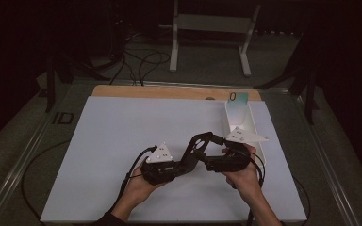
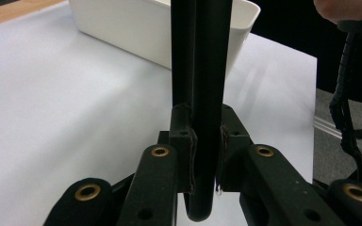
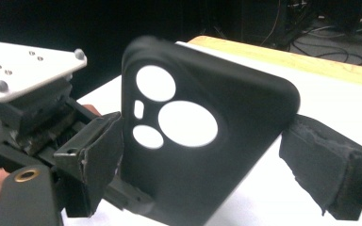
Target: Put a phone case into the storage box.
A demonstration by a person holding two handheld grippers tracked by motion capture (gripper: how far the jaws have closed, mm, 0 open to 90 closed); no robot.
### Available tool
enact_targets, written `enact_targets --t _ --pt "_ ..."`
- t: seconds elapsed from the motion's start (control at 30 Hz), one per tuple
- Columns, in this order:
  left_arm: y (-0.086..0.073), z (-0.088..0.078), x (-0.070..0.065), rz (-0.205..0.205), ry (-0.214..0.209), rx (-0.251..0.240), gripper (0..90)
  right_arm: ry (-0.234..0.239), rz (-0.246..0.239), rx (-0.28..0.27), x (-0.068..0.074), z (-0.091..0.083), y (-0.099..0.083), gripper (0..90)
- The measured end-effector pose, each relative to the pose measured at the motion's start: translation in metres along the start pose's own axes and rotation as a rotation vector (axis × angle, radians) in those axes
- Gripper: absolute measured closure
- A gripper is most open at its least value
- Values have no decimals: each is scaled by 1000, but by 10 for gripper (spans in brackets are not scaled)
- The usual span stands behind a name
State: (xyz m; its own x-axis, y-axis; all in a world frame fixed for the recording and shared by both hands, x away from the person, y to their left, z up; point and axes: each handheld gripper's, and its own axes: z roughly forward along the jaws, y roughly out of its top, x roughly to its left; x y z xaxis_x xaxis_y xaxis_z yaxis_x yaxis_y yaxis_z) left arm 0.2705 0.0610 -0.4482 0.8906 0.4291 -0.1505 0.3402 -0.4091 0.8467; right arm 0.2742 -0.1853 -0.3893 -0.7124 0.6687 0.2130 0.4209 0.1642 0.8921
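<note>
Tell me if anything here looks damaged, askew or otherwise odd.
Nothing is spilled or broken. The black soft phone case is held up off the white table sheet, pinched on edge by the left claw. The right claw stands open around it. The claw pads look frayed at their edges. The long white plastic bin sits straight along the sheet's right edge.

Wooden table (image 1: 169,92), white sheet (image 1: 122,141) on it, white bin (image 1: 259,141) at right

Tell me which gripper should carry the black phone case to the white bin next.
Left. The left gripper is clamped on the phone case edge, while the right gripper stands open around it, though it is nearer the white bin.
</note>
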Motion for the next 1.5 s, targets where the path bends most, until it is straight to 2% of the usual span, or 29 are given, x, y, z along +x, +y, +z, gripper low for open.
enact_targets --t 0.13,0.37,0.63,0.83,0.97,1.0,1.1,1.2,1.33,1.4,1.5 --pt "-1 4 -2 6 -7 16 803 -4 26 -10 4 4 3 141" --pt "-3 9 -4 -11 -3 22 804 -14 62 -27 9 13 6 124" --pt "-4 12 -4 -27 -17 25 804 -22 91 -47 13 20 7 112" --pt "-5 12 -3 -35 -18 29 804 -37 86 -45 15 23 7 120" --pt "-5 12 -3 -38 -19 23 802 -43 68 -44 17 22 7 131" --pt "-5 12 -2 -38 -22 22 798 -52 51 -51 18 22 8 135" --pt "-4 11 -2 -39 -25 17 753 -45 38 -56 20 21 8 138" --pt "-4 8 -1 -44 -18 -4 646 -53 32 -65 19 21 8 139" --pt "-3 2 0 -52 26 -17 478 -60 39 -71 16 20 8 139" --pt "-3 0 2 -55 60 -16 425 -64 41 -70 15 20 8 139" --pt "-4 -2 3 -65 76 -24 366 -68 39 -67 13 20 7 138"
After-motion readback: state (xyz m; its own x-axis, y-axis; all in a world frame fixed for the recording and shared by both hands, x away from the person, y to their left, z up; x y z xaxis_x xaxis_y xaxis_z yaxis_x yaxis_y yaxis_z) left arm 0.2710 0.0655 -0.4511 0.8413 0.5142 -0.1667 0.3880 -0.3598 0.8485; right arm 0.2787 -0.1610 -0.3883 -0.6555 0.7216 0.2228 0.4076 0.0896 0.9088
